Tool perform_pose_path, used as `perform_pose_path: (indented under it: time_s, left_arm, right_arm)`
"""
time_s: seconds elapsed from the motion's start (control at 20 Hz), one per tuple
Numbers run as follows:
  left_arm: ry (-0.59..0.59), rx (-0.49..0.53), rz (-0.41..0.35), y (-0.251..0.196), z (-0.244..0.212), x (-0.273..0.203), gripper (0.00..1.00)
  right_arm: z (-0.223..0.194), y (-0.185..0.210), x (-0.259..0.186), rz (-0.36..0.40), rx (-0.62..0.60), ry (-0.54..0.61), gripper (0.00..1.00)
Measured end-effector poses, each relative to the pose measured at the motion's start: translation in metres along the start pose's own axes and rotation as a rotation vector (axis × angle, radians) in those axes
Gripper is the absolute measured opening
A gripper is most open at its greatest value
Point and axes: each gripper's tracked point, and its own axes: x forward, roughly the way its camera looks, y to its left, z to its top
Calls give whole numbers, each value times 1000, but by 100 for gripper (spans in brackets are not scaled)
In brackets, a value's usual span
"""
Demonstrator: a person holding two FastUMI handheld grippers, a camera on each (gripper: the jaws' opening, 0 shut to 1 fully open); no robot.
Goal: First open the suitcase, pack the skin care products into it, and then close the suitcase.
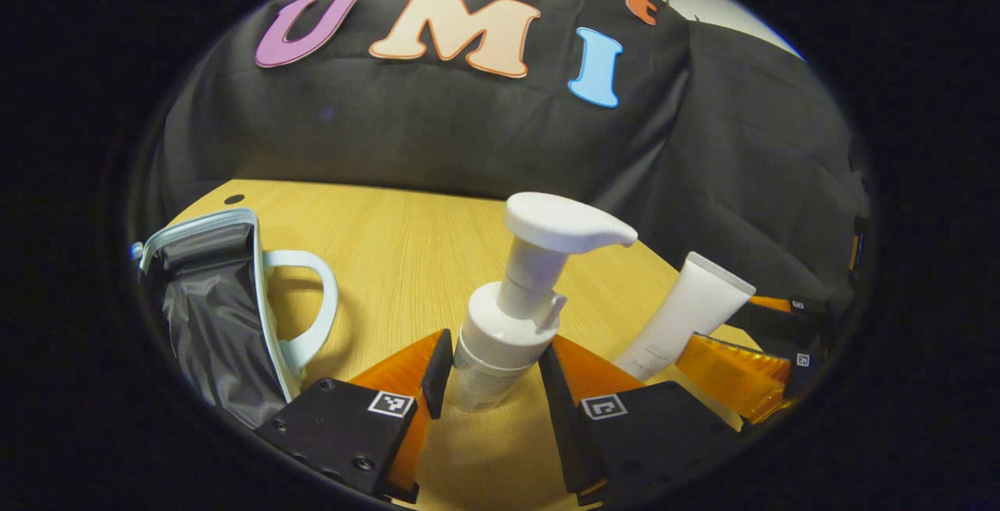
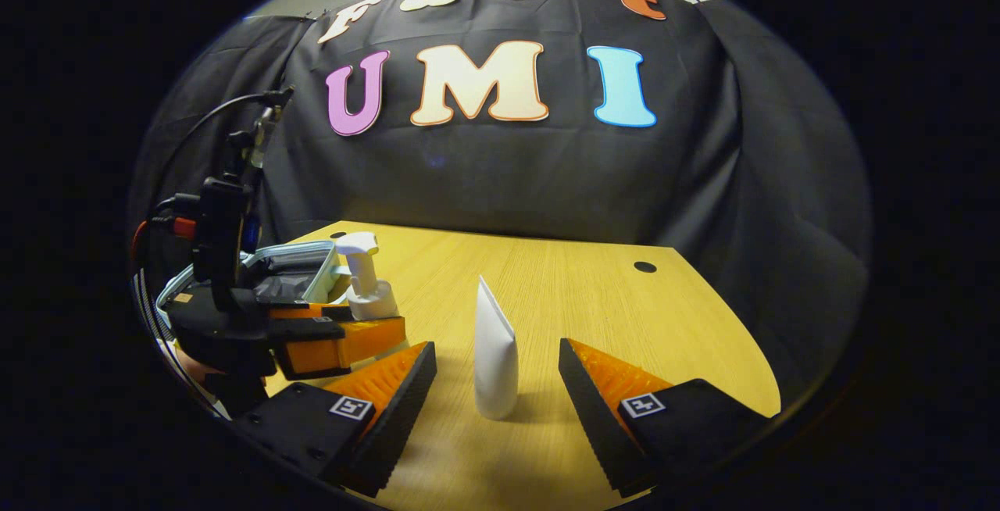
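One wooden surface (image 2: 594,292) carries one open suitcase (image 1: 215,308), left of the pump bottle (image 1: 512,316). One white tube (image 2: 494,359) stands upright right of that bottle. Two grippers: left gripper (image 1: 494,374) jaws apart around the bottle, right gripper (image 2: 498,382) jaws apart around the tube, untouched.
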Motion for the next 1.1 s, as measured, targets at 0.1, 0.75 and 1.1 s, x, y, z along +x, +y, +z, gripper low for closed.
perform_pose_path:
  time_s: [0.1,0.75,1.1]
  left_arm:
    - [9,29,-8,0,-2,0,59]
    - [4,-49,-33,17,57,-57,53]
    - [25,-116,135,120,92,-135,53]
  right_arm:
    - [-6,1,12,12,4,18,99]
    - [-13,15,30,55,7,82,31]
    - [62,92,11,188,-14,42,33]
